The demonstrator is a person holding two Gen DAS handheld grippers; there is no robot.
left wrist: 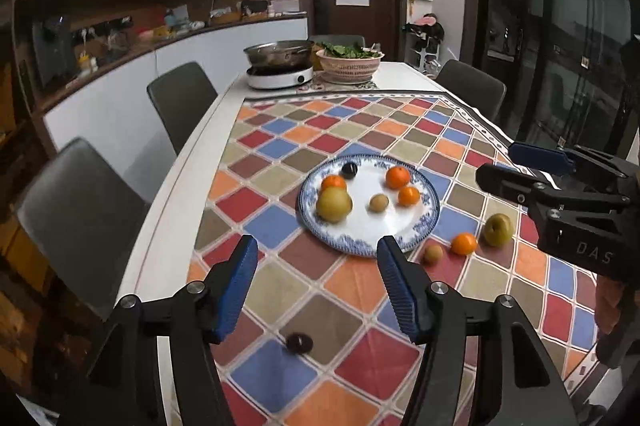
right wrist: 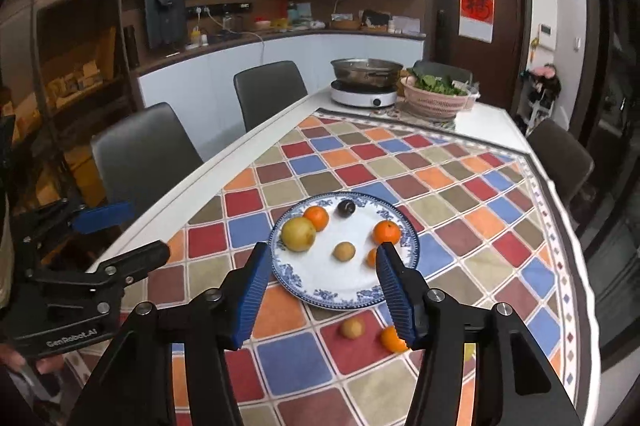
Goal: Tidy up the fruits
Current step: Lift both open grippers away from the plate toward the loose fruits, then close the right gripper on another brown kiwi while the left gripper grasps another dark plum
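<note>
Right now the gathering looks about half done: the blue-rimmed plate [left wrist: 424, 222] already carries a pear [left wrist: 334, 204], three oranges, a kiwi [left wrist: 378, 203] and a dark plum [left wrist: 349, 170], while four fruits lie loose on the checkered tablecloth [left wrist: 348, 282]. Just beside the plate's near-right rim sit a second kiwi [left wrist: 433, 253], an orange [left wrist: 464, 243] and a green pear [left wrist: 498, 229]; a lone dark plum [left wrist: 299, 342] rests nearer, low between the left gripper's fingers. Both tools are empty, with jaws spread wide: the left gripper [left wrist: 318, 286] hovers above that plum, and the right gripper [right wrist: 320, 292] hangs over the plate's near edge. Likely the next move is a pick: the left lowers around the plum, or the right drops toward the kiwi and orange below it, closing gently since round fruit rolls.
</note>
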